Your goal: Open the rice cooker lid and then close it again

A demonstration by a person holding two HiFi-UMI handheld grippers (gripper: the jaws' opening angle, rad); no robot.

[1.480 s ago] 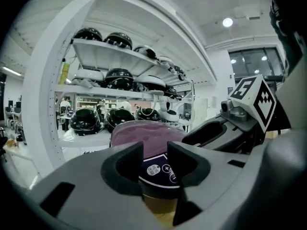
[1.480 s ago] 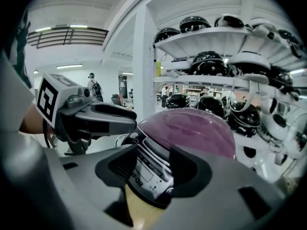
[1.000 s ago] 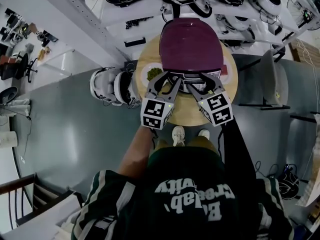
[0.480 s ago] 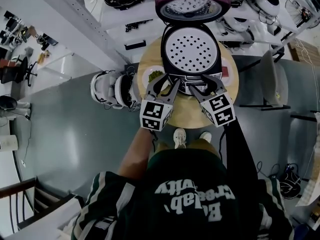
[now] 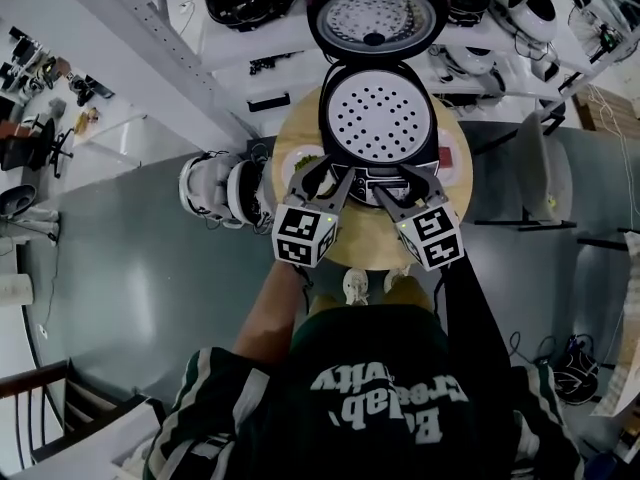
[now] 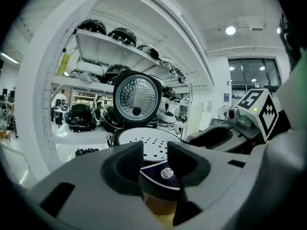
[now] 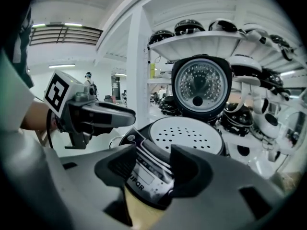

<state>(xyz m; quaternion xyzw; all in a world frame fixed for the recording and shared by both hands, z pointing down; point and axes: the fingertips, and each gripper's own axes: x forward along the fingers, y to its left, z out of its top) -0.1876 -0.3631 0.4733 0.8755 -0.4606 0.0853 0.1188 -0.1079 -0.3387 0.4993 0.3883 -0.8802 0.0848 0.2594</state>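
**Lid is up, both grippers are empty**

The rice cooker (image 5: 378,118) sits on the round wooden table (image 5: 365,251), right in front of you. Its lid (image 5: 377,13) stands straight up at the back of the cooker. You can see the white plate with little holes inside the cooker. So the first half of the job looks done. Closing the lid is what is left.

Your left gripper (image 5: 325,175) is at the front of the cooker, on its left side. Its jaws are apart and hold nothing. You only see the cooker's front edge past them.

Your right gripper (image 5: 405,180) is at the front of the cooker too, on its right side. Its jaws are also apart and hold nothing. They point at the button panel (image 7: 144,174). I think both grippers wait low at the front so the lid has room to swing.

A plate with green food (image 5: 303,151) sits just left of the cooker.

The panel shows some letters, but the jaws hide part of them, so I cannot read the whole word.
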